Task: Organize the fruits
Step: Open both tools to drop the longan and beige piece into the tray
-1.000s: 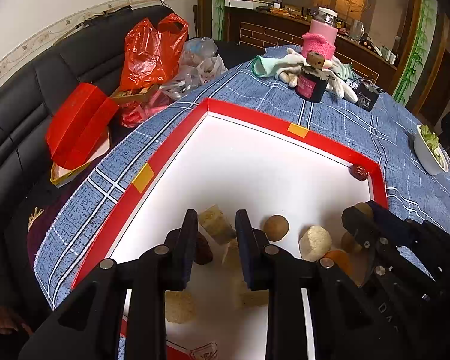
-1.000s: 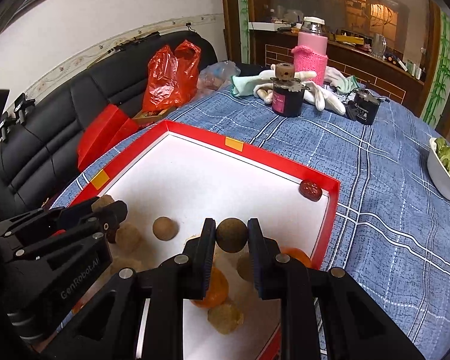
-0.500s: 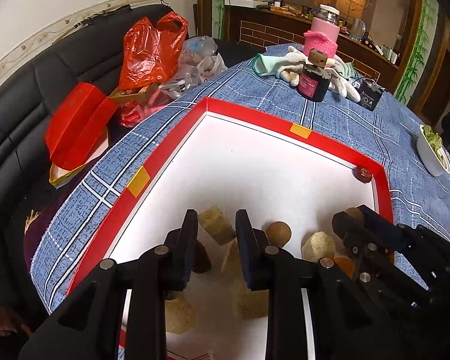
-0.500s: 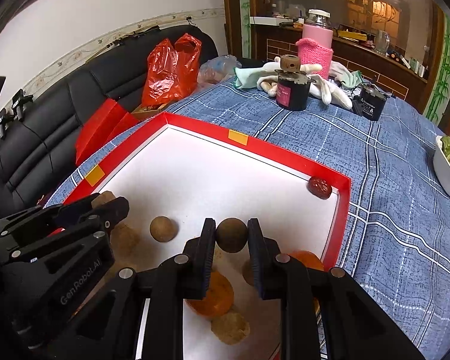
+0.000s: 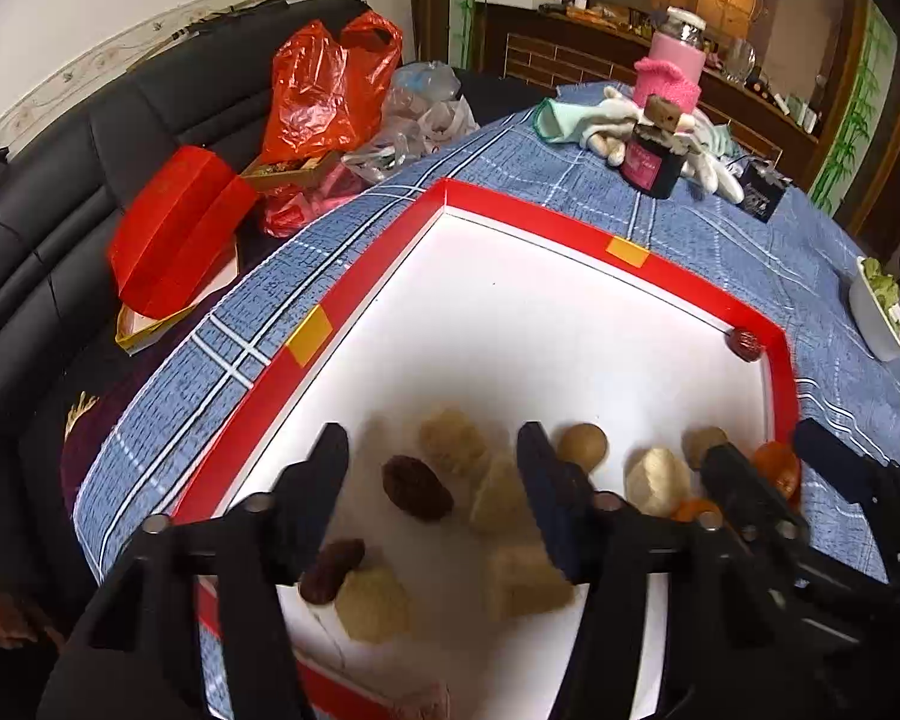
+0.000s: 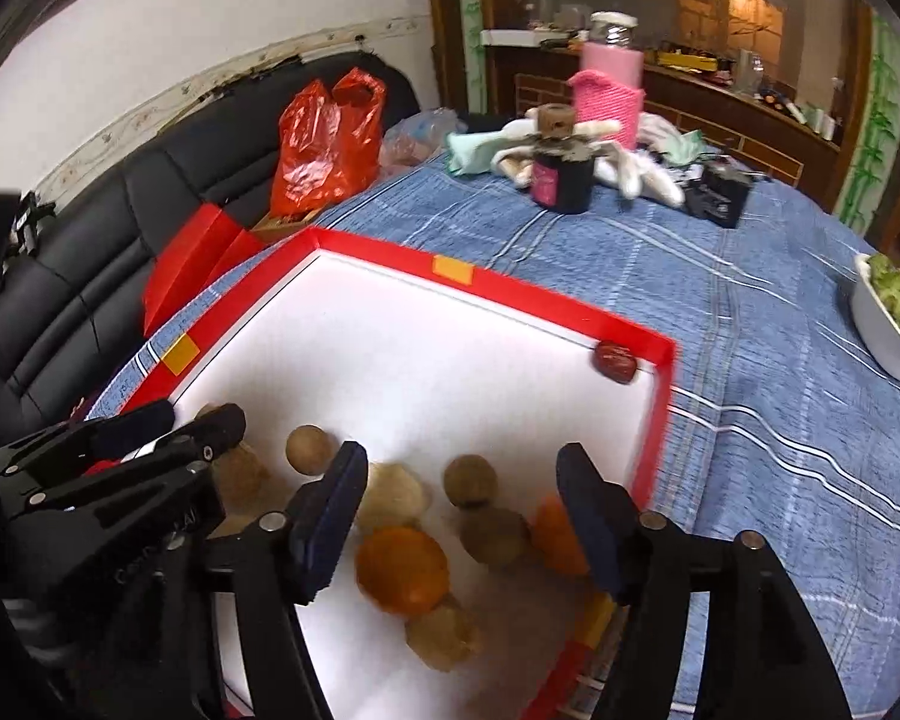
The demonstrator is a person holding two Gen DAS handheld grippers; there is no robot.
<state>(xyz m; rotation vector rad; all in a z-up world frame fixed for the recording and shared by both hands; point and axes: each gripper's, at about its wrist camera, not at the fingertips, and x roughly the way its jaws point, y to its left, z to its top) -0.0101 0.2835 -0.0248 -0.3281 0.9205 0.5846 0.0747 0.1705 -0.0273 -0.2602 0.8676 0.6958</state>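
A red-rimmed white tray [image 5: 570,228] [image 6: 510,288] lies on the blue checked tablecloth. Several fruits lie at its near end: pale tan chunks [image 5: 453,441], dark red dates [image 5: 417,486], brown round fruits [image 5: 582,447] [image 6: 471,480] and oranges [image 6: 402,567]. One date [image 5: 744,343] [image 6: 615,360] sits alone in the far right corner. My left gripper [image 5: 432,480] is open and empty above the tan chunks and a date. My right gripper [image 6: 459,510] is open and empty above the brown fruits and oranges. Each gripper shows in the other's view.
A dark jar with a cork [image 5: 654,159] [image 6: 561,174], white gloves, a pink bottle [image 6: 609,96] and a small black box [image 6: 720,195] stand at the table's far end. A white bowl of greens [image 6: 891,324] is at the right. Red bags [image 5: 324,96] lie on the black sofa at left.
Both grippers have opened. The left let go of a tan chunk and the right let go of a brown round fruit; both now lie in the tray.
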